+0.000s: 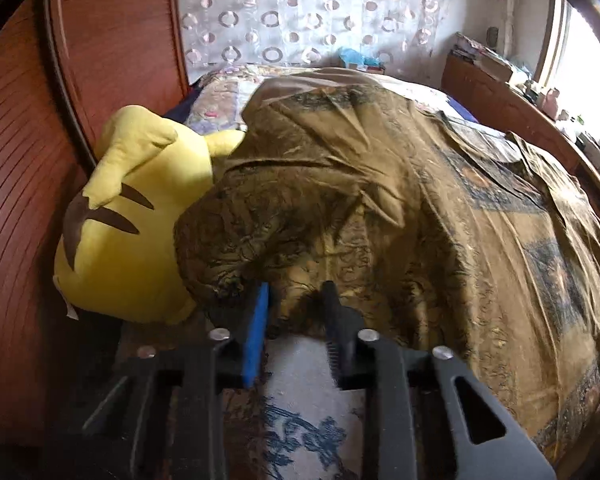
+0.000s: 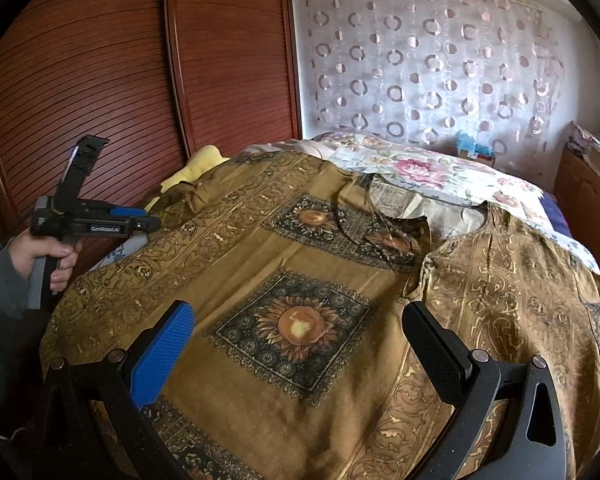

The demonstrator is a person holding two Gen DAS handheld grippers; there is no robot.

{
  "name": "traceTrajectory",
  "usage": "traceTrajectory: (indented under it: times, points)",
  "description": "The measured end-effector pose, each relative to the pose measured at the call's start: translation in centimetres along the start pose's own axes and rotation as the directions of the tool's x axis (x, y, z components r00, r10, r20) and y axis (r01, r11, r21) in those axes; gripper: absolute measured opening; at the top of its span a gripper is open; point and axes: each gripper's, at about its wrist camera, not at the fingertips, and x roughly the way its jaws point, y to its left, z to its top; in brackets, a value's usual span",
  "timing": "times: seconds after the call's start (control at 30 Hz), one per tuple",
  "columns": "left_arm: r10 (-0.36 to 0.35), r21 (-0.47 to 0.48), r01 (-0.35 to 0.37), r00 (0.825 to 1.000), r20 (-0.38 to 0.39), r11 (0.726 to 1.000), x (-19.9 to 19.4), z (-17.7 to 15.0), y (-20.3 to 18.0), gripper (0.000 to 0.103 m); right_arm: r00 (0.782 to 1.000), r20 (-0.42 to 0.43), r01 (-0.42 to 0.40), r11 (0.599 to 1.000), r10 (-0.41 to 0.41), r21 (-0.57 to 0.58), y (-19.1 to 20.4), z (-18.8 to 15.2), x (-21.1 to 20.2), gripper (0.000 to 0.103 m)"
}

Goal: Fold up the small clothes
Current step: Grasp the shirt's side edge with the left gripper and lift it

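**Golden shirt spread over the bed, left tongs at its sleeve**

The garment [image 2: 300, 280] is a mustard-gold top printed with scrollwork borders and dark square panels, each holding a sunflower. It lies face up across the bed [image 2: 440, 176], neckline toward the far wall, its body mostly flat with soft creases. The sleeve on the wardrobe side is bunched and rumpled.

The left tongs [image 1: 296, 296] are at that bunched sleeve edge, narrowed around a fold of cloth; whether the pads actually press on it I cannot tell. A hand [image 2: 48, 256] in a grey cuff grips their handle. The right tongs [image 2: 300, 344] hover above the lower sunflower panel, spread wide and holding nothing.

A big yellow plush toy [image 1: 128, 220] sits wedged between sleeve and louvred wooden wardrobe [image 2: 100, 80], touching the fabric. A floral bedspread [image 2: 412, 172] shows beyond the collar.
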Motion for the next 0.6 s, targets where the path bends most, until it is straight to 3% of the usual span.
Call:
traceTrajectory:
  times: [0.27, 0.33, 0.4, 0.6]
  points:
    - [-0.012, 0.007, 0.012, 1.000, -0.006, 1.000, 0.1, 0.2, 0.3, 0.023, 1.000, 0.009, 0.010, 1.000, -0.011, 0.003, 0.1, -0.3, 0.3, 0.103]
    - [0.015, 0.016, -0.015, 1.000, 0.002, 1.000, 0.1, 0.2, 0.3, 0.005, 1.000, 0.008, 0.012, 1.000, -0.012, 0.002, 0.3, -0.2, 0.8, 0.103]
    - [0.003, 0.013, -0.003, 1.000, 0.010, 1.000, -0.2, 0.3, 0.5, 0.003, 1.000, 0.006, 0.015, 1.000, -0.015, -0.002, 0.6, 0.0, 1.6, 0.103]
    - [-0.050, 0.017, 0.049, 0.993, 0.108, 0.999, -3.4, 1.4, -0.6, 0.003, 1.000, 0.005, 0.024, 1.000, -0.024, 0.002, 0.6, -0.3, 1.6, 0.103]
